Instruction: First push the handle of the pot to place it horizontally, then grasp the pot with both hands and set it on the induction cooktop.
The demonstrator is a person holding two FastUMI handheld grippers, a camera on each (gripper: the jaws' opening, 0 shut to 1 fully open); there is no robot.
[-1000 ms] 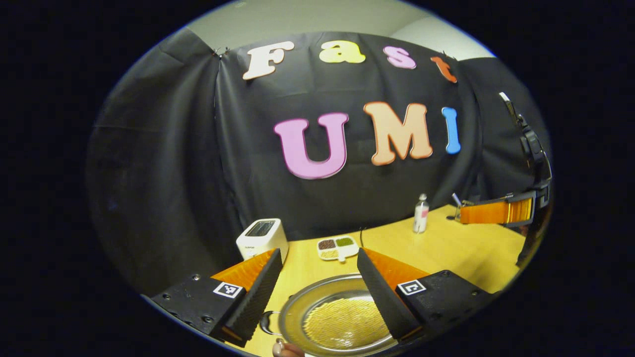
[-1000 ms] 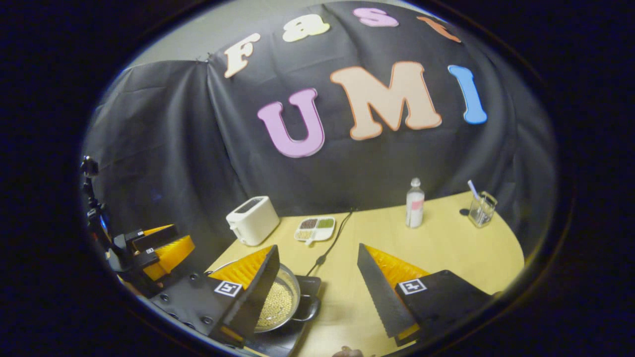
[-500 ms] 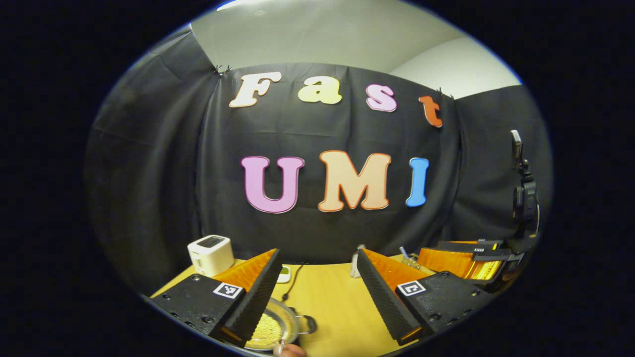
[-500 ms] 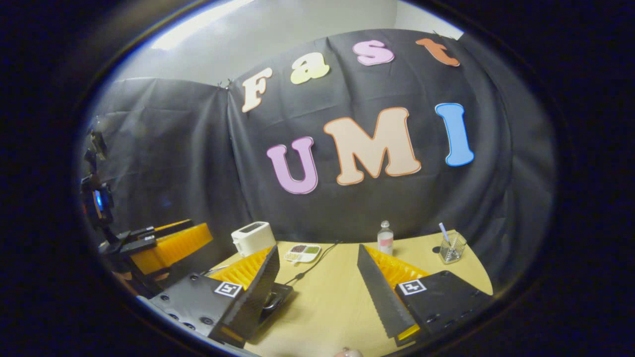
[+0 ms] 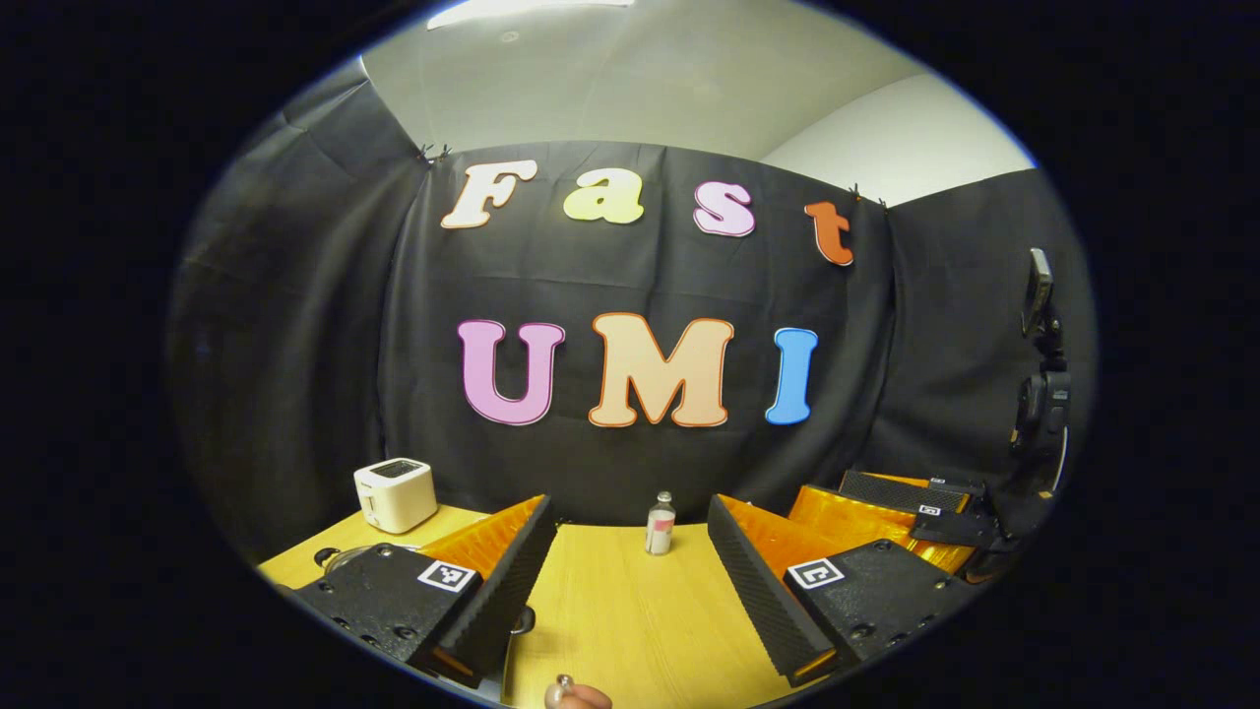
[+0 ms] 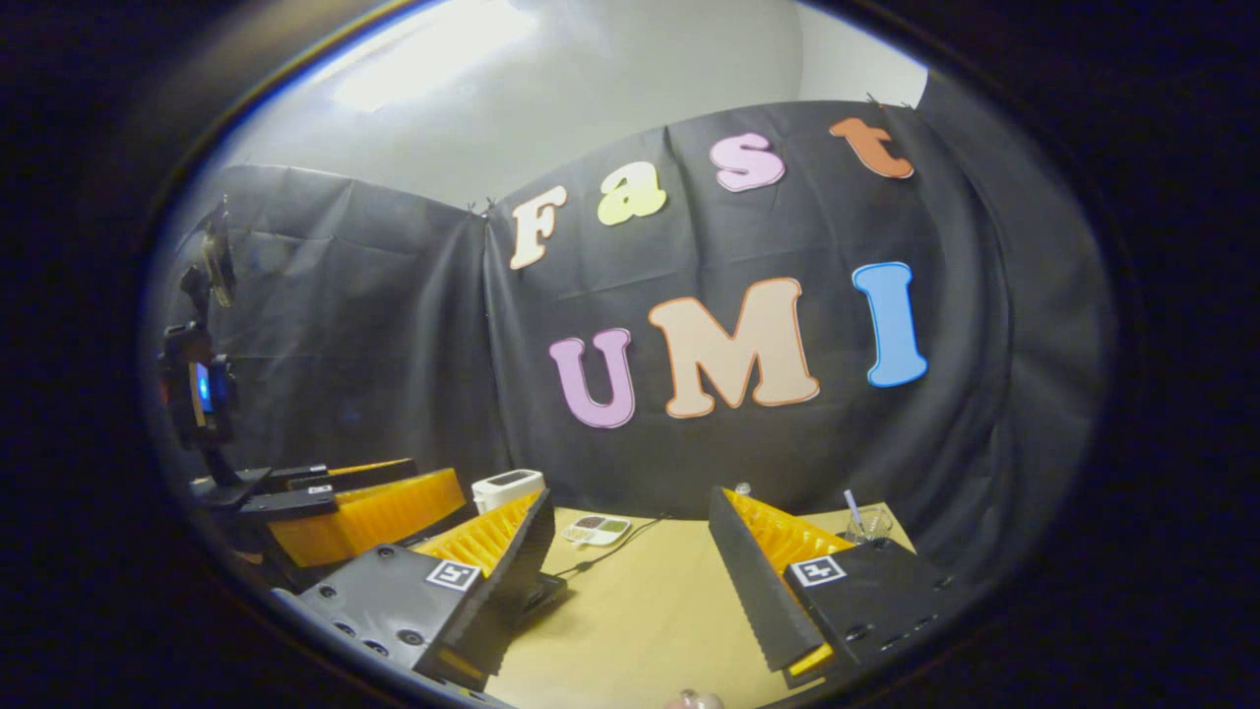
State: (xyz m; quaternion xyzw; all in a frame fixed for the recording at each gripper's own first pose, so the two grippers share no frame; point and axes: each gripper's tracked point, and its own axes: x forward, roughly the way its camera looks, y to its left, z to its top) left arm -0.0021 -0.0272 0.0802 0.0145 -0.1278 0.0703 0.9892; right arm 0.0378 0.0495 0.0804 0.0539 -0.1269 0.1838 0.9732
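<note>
My left gripper [image 5: 625,581] is spread wide with nothing between its fingers, raised over the wooden table [image 5: 630,630] and looking level at the booth wall. In the left gripper view only a sliver of the pot [image 5: 346,557] peeks out at the far left behind my left finger, a bit of metal rim with a dark knob-like piece beside it (too little shows to tell how its handle lies). Toaster [image 5: 396,494] stands at the back left corner of the table, a small bottle [image 5: 660,524] stands upright at the back, framed in the gap between my fingers. My right gripper [image 5: 901,507] shows at the right edge of that view, held off the table, well apart from the bottle. In the right gripper view my right gripper [image 6: 630,591] is also parted wide, holding nothing, above bare tabletop. The dark edge of the induction cooktop [image 6: 543,594] sticks out from behind its left finger, with a cord [image 6: 610,554] running from there toward the back. A divided snack dish [image 6: 597,530] lies near the toaster [image 6: 506,487], and a glass with a straw [image 6: 866,524] sits at the back right. My left gripper [image 6: 345,502] shows at the left, up off the table. A fingertip [image 5: 576,695] shows at the bottom edge of the left gripper view.
</note>
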